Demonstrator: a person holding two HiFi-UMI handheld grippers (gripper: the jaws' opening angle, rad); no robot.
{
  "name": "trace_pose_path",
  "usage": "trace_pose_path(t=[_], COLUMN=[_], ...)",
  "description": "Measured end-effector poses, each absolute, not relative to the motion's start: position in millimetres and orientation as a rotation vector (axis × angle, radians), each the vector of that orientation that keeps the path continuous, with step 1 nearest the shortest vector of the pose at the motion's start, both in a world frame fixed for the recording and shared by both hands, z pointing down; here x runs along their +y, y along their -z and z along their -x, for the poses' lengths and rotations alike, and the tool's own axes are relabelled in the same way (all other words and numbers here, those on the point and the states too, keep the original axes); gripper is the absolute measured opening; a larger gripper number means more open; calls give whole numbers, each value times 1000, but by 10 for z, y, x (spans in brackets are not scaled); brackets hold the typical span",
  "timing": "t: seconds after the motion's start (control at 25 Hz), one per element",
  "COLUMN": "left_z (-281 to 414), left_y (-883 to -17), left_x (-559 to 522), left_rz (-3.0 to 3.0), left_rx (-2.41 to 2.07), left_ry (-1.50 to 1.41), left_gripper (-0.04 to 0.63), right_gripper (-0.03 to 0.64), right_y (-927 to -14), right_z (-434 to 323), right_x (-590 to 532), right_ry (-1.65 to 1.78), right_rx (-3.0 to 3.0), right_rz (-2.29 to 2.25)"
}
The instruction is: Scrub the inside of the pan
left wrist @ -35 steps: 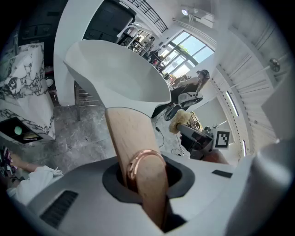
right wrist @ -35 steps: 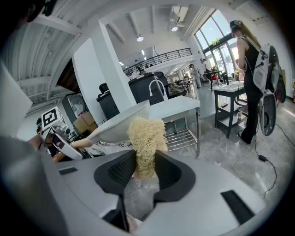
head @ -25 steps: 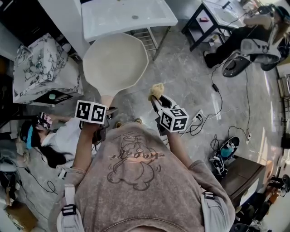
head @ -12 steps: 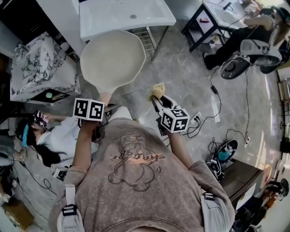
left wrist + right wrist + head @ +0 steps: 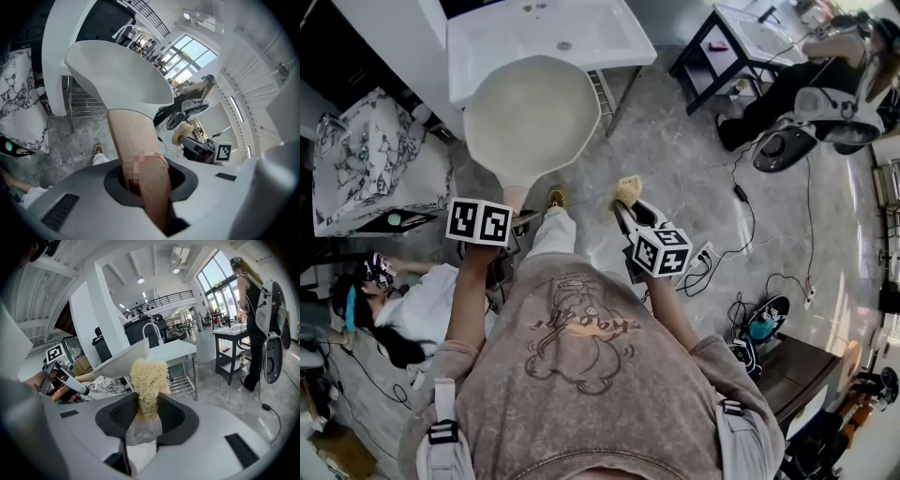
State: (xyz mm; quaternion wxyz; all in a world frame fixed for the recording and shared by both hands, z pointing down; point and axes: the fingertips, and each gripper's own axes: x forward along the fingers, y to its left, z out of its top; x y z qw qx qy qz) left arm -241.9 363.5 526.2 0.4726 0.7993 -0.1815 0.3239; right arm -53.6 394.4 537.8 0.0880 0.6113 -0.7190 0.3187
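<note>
left gripper (image 5: 145,183) clamped on handle (image 5: 133,140) | pan (image 5: 532,117) held in air by the sink (image 5: 609,33), inside up | right gripper (image 5: 147,406) closed on scrubber (image 5: 149,380), near the rim, not touching | next, likely: steady pan, press scrubber inside, rub in circles

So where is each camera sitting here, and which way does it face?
Head view: on the person's head, facing steeply down; shows chest, both arms, left gripper on the handle of the pan, right gripper on the scrubber.
Left gripper view: on the left gripper, facing along the handle to the pan; own jaws show.
Right gripper view: on the right gripper, facing past the scrubber toward the pan; own jaws show.
Shared: all three see the pan; each gripper view catches the other gripper.
</note>
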Motion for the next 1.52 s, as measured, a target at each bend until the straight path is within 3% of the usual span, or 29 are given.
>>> trace_pose_path(t=[1.0,1.52], left_z=[1365,1143], left_y=[-5193,-5221], left_x=[1225,599], left_rz=[-1934,-1945], left_rx=[-330,-225], left_ry=[-886,-940], left_gripper=[72,72], right_gripper=[144,144], right_y=[-5184,-5143], right_z=[-404,-683], right_x=[1184,543], right_ry=[-961,-952], right_rx=[-2158,-2090], right_rz=[-1835,-1906])
